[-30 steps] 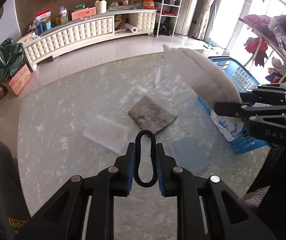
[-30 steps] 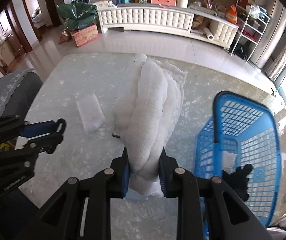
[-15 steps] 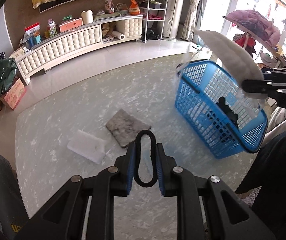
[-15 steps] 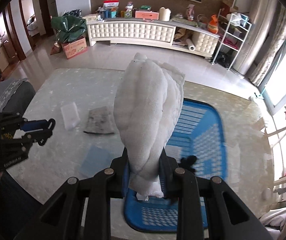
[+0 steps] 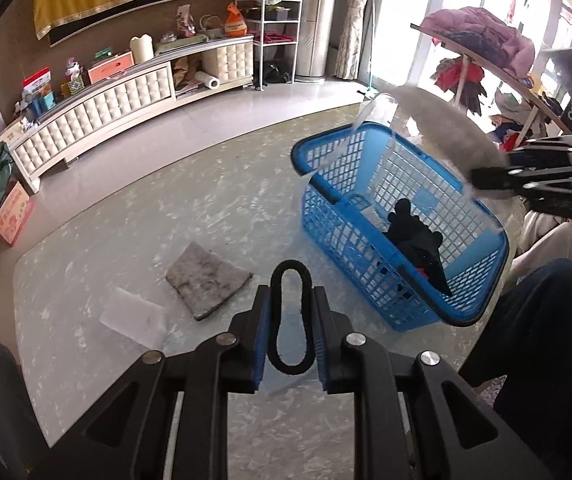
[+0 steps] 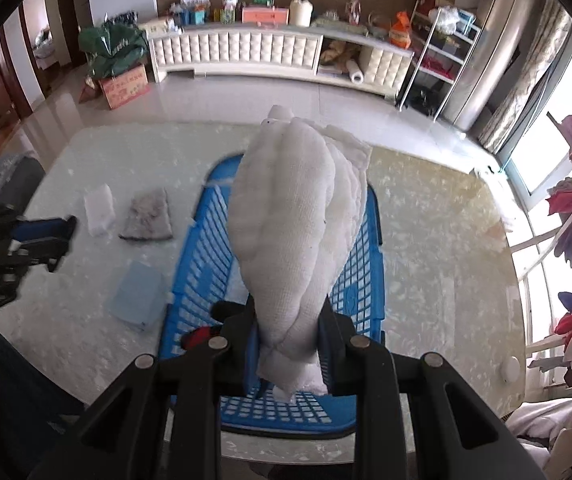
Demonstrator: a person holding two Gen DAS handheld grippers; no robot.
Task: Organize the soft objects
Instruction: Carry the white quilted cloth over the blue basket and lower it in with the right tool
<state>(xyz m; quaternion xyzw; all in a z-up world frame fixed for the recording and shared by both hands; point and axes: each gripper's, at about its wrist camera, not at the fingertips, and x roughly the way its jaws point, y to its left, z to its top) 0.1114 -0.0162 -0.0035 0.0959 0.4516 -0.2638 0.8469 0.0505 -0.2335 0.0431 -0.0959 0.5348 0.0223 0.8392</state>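
White towel, bunched and waffle-textured, stands up out of the right gripper, whose jaws are closed on its lower end; it hangs over the blue basket on the marbled table. From the left wrist view the same towel is a blurred pale streak above the basket, and the right gripper is cut off by the right edge. A partial white mark on a dark panel above it is too cropped to read

The left gripper has its blue-padded jaws closed on a black hair tie, a loop squeezed into a long oval that pokes out past the tips. In the right wrist view this gripper shows at the left edge, blurred, with the loop hard to make out

Inside the basket lies a dark cloth; its shape is unclear behind the mesh. A red patch beside the right gripper is mostly hidden

On the table to the left of the basket lie a grey cloth, a white cloth just beside it and a pale blue cloth, mostly hidden behind the left jaws in the left wrist view

A cardboard box on the floor carries red print, too small to read. A dark trouser leg fills the lower right of the left wrist view
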